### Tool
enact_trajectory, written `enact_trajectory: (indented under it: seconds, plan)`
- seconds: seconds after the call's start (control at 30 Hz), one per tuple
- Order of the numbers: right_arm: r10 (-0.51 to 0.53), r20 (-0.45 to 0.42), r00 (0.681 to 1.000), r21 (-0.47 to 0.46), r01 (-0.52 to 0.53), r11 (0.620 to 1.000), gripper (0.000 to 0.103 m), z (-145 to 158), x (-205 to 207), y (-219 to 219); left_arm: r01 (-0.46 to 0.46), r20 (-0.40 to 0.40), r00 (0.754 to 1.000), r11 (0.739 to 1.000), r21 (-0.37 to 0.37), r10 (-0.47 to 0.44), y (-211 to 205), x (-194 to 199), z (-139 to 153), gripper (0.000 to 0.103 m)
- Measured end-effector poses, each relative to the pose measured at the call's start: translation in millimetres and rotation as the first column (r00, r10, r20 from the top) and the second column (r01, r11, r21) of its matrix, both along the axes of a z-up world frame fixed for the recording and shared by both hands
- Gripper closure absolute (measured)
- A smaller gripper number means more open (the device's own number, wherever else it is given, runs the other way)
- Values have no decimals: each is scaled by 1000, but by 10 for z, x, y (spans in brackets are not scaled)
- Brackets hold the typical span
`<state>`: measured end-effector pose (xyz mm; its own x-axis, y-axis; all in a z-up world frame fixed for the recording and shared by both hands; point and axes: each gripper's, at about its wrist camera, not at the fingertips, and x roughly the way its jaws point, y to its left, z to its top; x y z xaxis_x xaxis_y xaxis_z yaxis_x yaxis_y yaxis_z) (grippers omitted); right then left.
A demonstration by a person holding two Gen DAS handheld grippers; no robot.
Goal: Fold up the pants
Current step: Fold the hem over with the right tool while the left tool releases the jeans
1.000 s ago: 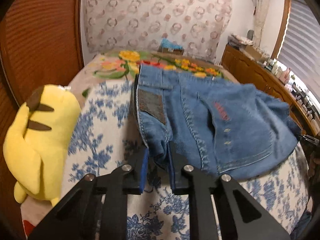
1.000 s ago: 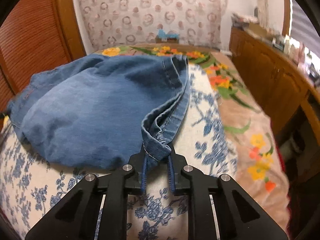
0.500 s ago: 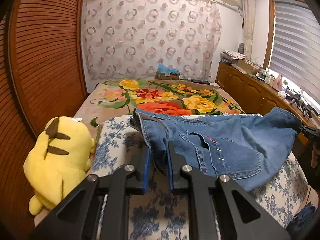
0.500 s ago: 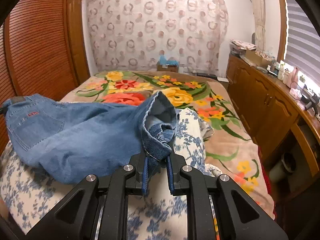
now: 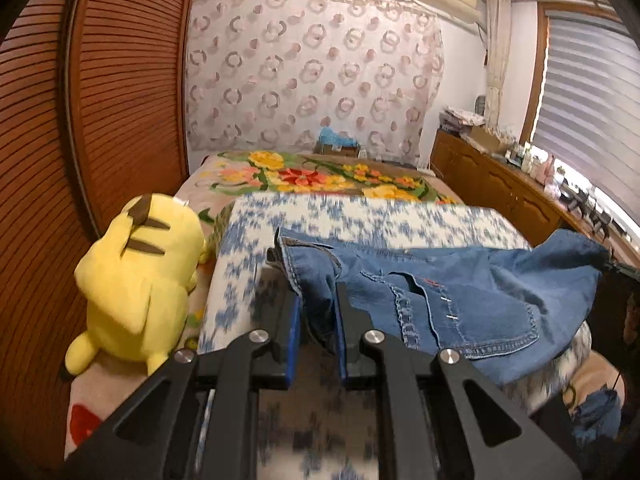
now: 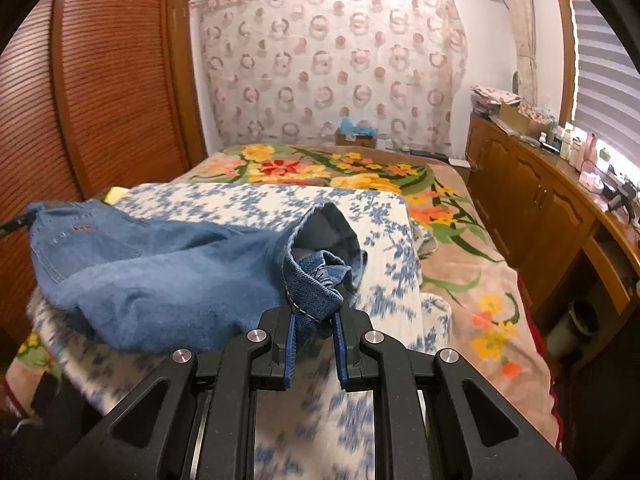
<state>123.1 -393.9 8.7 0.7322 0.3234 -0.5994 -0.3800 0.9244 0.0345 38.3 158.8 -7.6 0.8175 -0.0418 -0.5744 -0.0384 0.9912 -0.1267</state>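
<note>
Denim is bunching between the blue pads of both tools: the left gripper [image 5: 316,328] is clamping narrowly on the waistband end of the jeans [image 5: 460,300], and the right gripper [image 6: 314,328] is pinching the hem end of the same jeans [image 6: 160,276], jaws nearly together on the folded cloth. The pants are hanging between the two grips, sagging just over the blue-flowered white cover [image 5: 360,216] that is lying on the flowered blanket [image 6: 460,248], and they look already doubled leg on leg. To my eye the step in hand is carrying the garment stretched, ready to lay it for the next fold. Doing it well is asking for both grips to be keeping equal height and steady tension, so the cloth is lying flat without a twist, hem meeting waistband squarely. Counting: one pair of jeans, two grippers, one yellow plush toy [image 5: 136,284] sitting beside the cover at its left, one wooden sideboard [image 6: 532,200] at the right
</note>
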Motion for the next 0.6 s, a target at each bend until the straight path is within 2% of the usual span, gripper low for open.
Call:
enact_trajectory:
  seconds: [0.13,0.27,0.43,0.5,0.6]
  plan:
    - [14,-49,999,16,-14,1000,90,-195,-192,-24,29,-55,998,999,24,-27,-122,-142,-199,90]
    - [-6,-81,997,11,7,1000,90,-441,-262,-34,19,-105,994,998,66,-12,-182,-166,-398,88]
    - [-33,-127,991,52,40,998,89,-726,-272,-164,-7,-124,992,995,104,20,-260,-227,-524,87]
    - [-42,-149,988,63,51,997,89,-830,-268,-199,-18,-135,990,992,121,34,-271,-227,-559,83]
    - [-48,-154,987,57,57,997,89,-900,-314,-188,-32,-135,990,993,114,47,-226,-239,-570,81]
